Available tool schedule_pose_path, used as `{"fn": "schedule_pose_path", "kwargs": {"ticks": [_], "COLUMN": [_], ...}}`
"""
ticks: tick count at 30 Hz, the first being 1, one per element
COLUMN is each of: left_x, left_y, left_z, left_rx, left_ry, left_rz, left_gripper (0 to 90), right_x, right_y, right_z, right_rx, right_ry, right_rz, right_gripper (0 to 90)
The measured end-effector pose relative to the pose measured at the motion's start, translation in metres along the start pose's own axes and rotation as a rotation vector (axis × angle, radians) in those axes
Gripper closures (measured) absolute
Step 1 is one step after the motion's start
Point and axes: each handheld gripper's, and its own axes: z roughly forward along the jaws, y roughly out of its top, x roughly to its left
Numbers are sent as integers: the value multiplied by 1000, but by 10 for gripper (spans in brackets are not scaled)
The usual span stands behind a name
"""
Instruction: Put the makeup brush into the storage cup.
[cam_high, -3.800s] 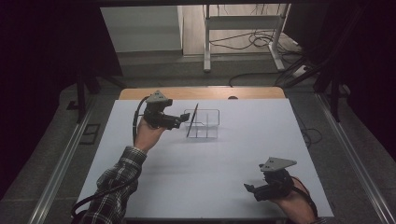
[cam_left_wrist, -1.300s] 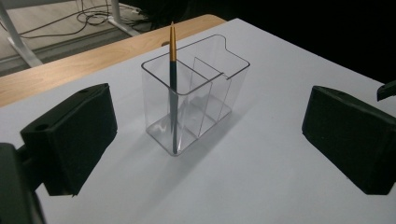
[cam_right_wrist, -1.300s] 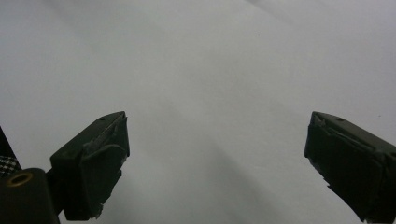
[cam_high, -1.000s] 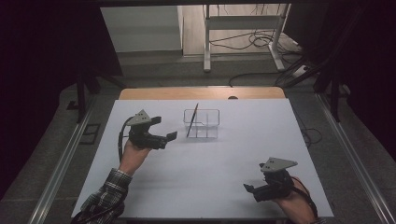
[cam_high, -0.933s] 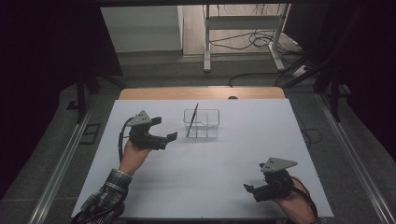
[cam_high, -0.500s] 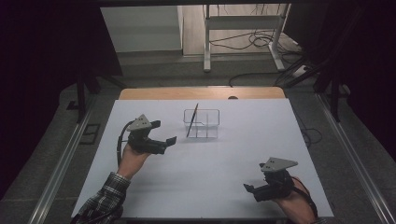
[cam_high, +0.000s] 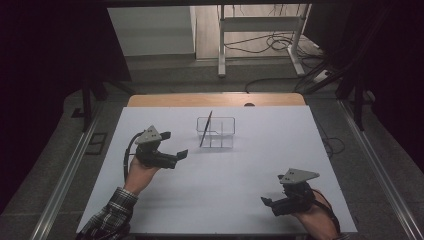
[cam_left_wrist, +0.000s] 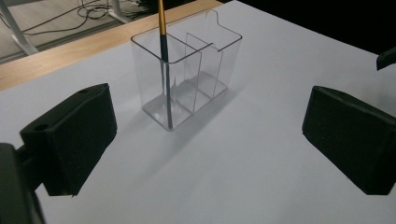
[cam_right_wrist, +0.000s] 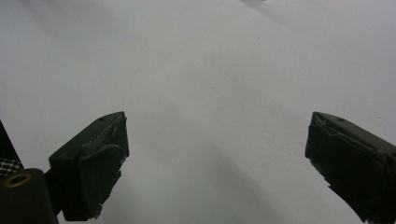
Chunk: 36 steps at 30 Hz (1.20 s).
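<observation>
The room around my worktop (cam_high: 225, 200) is dim, nearly black at both sides of the high view, while the white surface itself is evenly lit from above. Shadows are soft: a faint one trails from the clear organiser (cam_left_wrist: 187, 74) toward me. My left tongs (cam_left_wrist: 205, 140) look slightly soft up close. The right gripper view is greyer, with blurry broad shadows and mild grain.
</observation>
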Motion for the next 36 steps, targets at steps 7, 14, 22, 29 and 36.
{"fn": "schedule_pose_path", "kwargs": {"ticks": [7, 14, 22, 29, 36], "left_x": [-3, -3, -4, -6, -9], "left_y": [-3, -8, -13, -16, -19], "left_z": [-2, -11, -20, -24, -29], "left_rx": [11, 2, -6, -5, -1], "left_ry": [7, 16, 16, 16, 16], "left_rz": [11, 2, -14, -15, -18], "left_gripper": [33, 33, 33, 33, 33], "right_x": [0, 0, -1, -1, -1], "right_y": [0, 0, 0, 0, 0], "right_z": [0, 0, 0, -1, -1], "right_rx": [-3, -3, -4, -7, -9], "right_ry": [1, 1, 4, 5, 5], "right_rz": [6, 7, 9, 11, 12], "right_gripper": [60, 59, 57, 56, 55]}}
